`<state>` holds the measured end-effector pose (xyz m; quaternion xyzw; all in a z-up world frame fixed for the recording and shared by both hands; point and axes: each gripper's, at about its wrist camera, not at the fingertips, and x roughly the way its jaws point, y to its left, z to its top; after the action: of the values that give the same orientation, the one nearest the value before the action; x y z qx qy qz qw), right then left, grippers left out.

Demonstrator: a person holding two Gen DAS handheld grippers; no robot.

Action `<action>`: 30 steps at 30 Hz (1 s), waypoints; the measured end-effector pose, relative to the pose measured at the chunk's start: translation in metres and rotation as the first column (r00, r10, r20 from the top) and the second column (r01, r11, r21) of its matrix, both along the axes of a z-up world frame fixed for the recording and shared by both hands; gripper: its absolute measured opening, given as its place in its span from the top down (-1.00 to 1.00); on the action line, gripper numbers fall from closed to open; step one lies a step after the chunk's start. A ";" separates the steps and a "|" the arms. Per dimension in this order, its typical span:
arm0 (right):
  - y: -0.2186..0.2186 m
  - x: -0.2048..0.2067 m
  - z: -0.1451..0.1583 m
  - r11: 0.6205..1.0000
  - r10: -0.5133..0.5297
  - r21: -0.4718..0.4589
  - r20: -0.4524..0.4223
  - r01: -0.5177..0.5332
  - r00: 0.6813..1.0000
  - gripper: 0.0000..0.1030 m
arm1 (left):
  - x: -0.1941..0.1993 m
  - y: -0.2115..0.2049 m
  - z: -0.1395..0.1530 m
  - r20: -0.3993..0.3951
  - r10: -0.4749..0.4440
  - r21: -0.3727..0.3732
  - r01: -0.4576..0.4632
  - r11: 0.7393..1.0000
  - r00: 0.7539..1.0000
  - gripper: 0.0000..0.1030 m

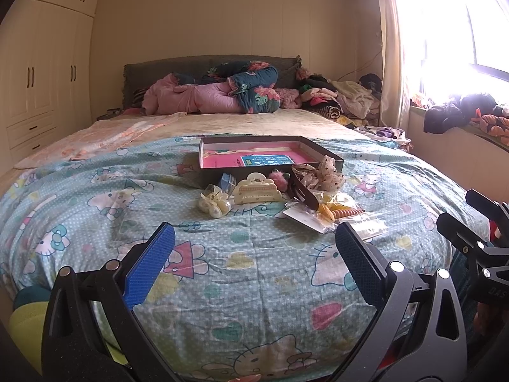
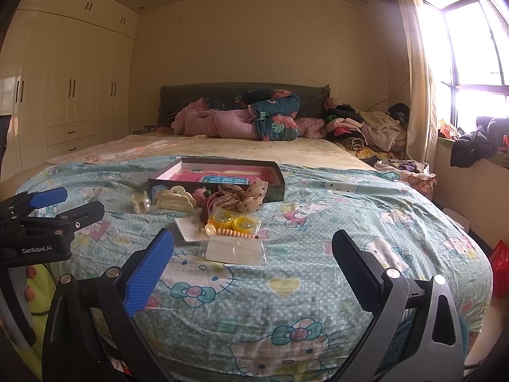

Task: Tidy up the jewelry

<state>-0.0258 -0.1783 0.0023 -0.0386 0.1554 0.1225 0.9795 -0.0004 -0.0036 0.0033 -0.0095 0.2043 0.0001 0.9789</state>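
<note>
Near the bed's foot edge, both grippers, left gripper (image 1: 254, 254) and right gripper (image 2: 253, 254), hover with jaws apart, holding nothing. Hair clips (image 2: 176, 202) and packets (image 2: 235, 250) lie heaped just before the open box (image 2: 219, 175), likely awaiting sorting.

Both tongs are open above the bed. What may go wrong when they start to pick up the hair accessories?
The pile is crowded: the cream claw clip touches its neighbours, so grasping it may drag them. The clear packet lies flat on soft bedding and may slip or wrinkle.

Both grippers are black frames with silver screws and blue textured pads (one frame reads "GenRobot.AI").
</note>
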 end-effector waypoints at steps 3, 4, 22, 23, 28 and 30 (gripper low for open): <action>0.000 0.000 0.000 1.000 0.000 -0.001 -0.001 0.000 1.000 -0.88 | 0.000 0.000 0.000 -0.001 -0.001 0.000 0.001 1.000 1.000 -0.79; 0.000 0.000 0.000 1.000 -0.001 0.000 0.000 0.001 1.000 -0.88 | -0.001 0.001 0.001 0.000 -0.001 -0.001 0.001 1.000 1.000 -0.79; 0.000 0.001 0.000 1.000 0.000 0.000 -0.002 0.000 1.000 -0.88 | -0.001 0.000 0.000 0.000 0.000 0.001 0.000 1.000 1.000 -0.79; 0.000 0.000 0.000 1.000 0.000 0.000 -0.003 0.000 1.000 -0.88 | -0.001 0.000 0.000 -0.001 -0.001 -0.001 0.001 1.000 1.000 -0.79; 0.000 0.000 -0.001 1.000 0.002 0.001 0.001 -0.002 1.000 -0.88 | -0.001 -0.001 0.001 -0.001 0.005 0.001 -0.005 1.000 1.000 -0.79; 0.002 0.000 0.002 1.000 0.003 0.000 -0.001 -0.003 1.000 -0.88 | 0.000 -0.002 0.001 -0.002 0.005 0.001 -0.005 1.000 1.000 -0.79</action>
<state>-0.0253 -0.1766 0.0045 -0.0387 0.1559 0.1239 0.9792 -0.0007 -0.0051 0.0040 -0.0094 0.2053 0.0027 0.9787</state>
